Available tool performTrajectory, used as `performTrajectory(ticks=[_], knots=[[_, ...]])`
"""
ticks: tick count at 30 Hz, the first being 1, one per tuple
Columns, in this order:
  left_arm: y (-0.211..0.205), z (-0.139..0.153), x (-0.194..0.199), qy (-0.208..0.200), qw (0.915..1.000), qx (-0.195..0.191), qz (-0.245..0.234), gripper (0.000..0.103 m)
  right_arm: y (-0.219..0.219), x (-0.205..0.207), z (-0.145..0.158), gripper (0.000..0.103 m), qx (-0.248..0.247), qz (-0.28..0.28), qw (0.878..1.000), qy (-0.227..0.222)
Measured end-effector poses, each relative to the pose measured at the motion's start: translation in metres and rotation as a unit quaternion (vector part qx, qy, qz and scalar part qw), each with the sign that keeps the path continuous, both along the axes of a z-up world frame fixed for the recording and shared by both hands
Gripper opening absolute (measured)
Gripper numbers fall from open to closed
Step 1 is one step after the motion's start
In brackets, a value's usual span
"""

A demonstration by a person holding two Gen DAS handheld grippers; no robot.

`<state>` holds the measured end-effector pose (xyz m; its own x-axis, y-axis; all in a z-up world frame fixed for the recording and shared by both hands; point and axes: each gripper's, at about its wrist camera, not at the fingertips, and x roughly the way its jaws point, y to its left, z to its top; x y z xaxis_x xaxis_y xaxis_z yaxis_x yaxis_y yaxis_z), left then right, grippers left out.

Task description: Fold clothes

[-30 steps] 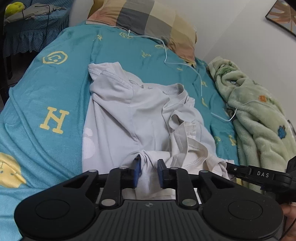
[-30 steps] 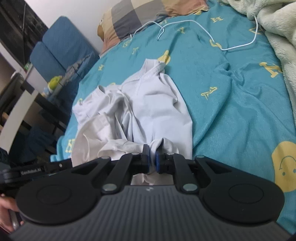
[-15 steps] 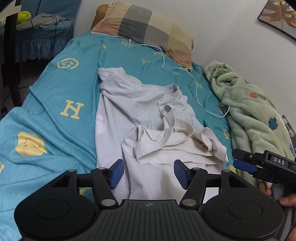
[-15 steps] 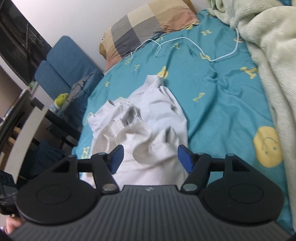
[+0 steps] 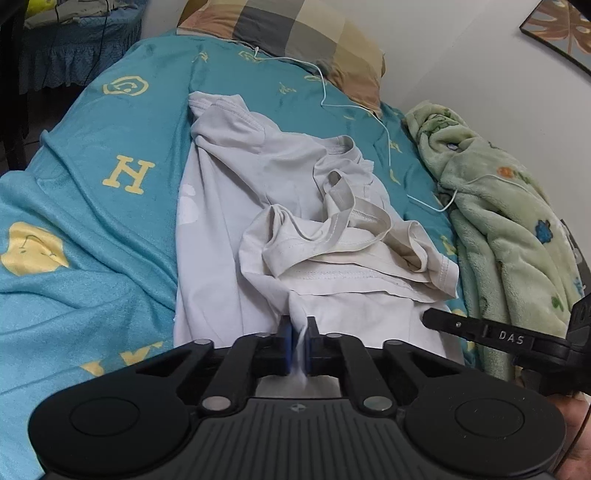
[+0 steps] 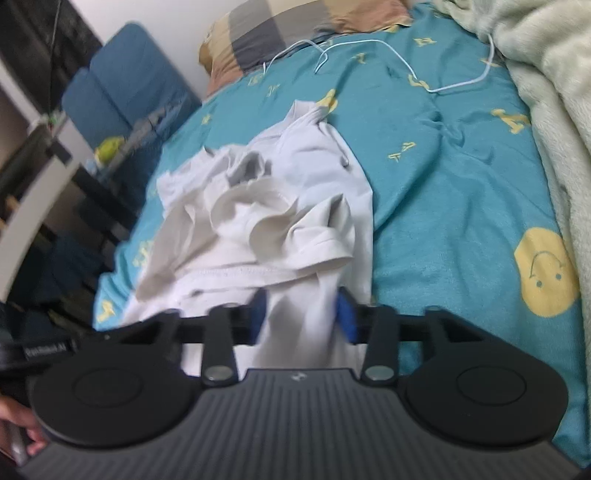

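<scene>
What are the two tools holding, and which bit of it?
The left tool pinches the near edge of the white shirt. The right tool is open around that shirt, not gripping.

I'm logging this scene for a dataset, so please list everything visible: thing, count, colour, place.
T-shirt: one, white, crumpled mid-bed.
Bed sheet: one, teal with yellow prints.
Pillow: one, checked, at the head.
Cable: one, white, across sheet.
Blanket: one, pale green, by wall.
Chair: one, blue, beside bed.
Picture: one, on wall.
Left gripper: black, shut on T-shirt hem.
Right gripper: black, open around fabric.
</scene>
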<state>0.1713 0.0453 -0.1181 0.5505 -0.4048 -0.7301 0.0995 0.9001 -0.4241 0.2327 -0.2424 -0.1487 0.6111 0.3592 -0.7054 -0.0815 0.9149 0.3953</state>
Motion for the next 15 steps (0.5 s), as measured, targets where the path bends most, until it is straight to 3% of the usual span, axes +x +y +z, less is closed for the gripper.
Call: performTrajectory(ticks=[5, 10, 15], knots=[[0.011, 0.019, -0.012, -0.026, 0.9992, -0.010, 0.027, 0.003, -0.006, -0.004, 0.007, 0.007, -0.006, -0.015, 1.000, -0.006], [0.005, 0.013, -0.012, -0.014, 0.9988, 0.034, 0.032, 0.003, -0.006, 0.001, -0.002, 0.007, -0.025, -0.015, 1.000, 0.010], [0.009, -0.002, -0.005, 0.008, 0.9990, 0.029, 0.033, 0.005, -0.007, 0.004, -0.007, 0.007, -0.018, -0.014, 1.000, 0.021]])
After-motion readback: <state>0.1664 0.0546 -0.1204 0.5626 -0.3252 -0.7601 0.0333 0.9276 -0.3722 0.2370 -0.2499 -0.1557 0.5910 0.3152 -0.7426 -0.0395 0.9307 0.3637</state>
